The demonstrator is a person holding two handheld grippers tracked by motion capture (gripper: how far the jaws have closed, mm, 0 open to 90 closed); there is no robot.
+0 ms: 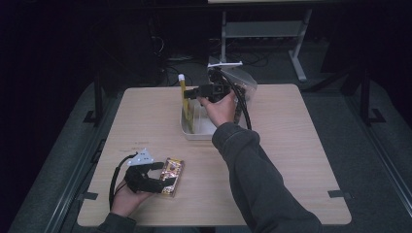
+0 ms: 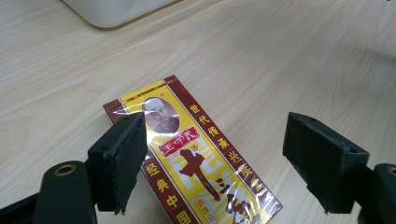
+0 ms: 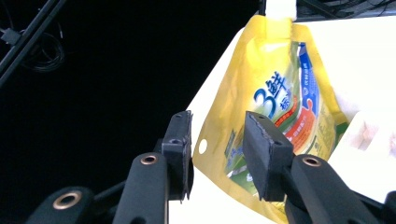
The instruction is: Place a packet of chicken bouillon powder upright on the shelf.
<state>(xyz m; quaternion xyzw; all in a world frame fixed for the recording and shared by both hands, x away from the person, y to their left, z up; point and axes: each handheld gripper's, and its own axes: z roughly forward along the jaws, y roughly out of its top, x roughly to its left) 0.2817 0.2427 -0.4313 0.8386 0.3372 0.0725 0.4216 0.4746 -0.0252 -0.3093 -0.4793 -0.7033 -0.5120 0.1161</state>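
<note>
A yellow spouted pouch [image 1: 186, 108] stands upright in a white bin [image 1: 194, 134] at the far middle of the table. My right gripper [image 1: 192, 93] is at the pouch's top. In the right gripper view the pouch's [image 3: 280, 93] edge, with its punched hole, lies between the jaws of the right gripper [image 3: 217, 128], which stand apart without pressing on it. A flat red and yellow packet [image 1: 173, 175] lies on the table near the front left. My left gripper [image 1: 162, 177] hovers over it, and in its own view the left gripper [image 2: 215, 149] has its pads wide open either side of the packet [image 2: 196, 163].
A clear plastic bag [image 1: 246, 85] with dark contents sits behind the right hand by the bin. The bin's corner [image 2: 112, 11] lies beyond the packet. The wooden table [image 1: 291, 145] ends close behind the bin, with dark floor and a desk frame [image 1: 296, 53] past it.
</note>
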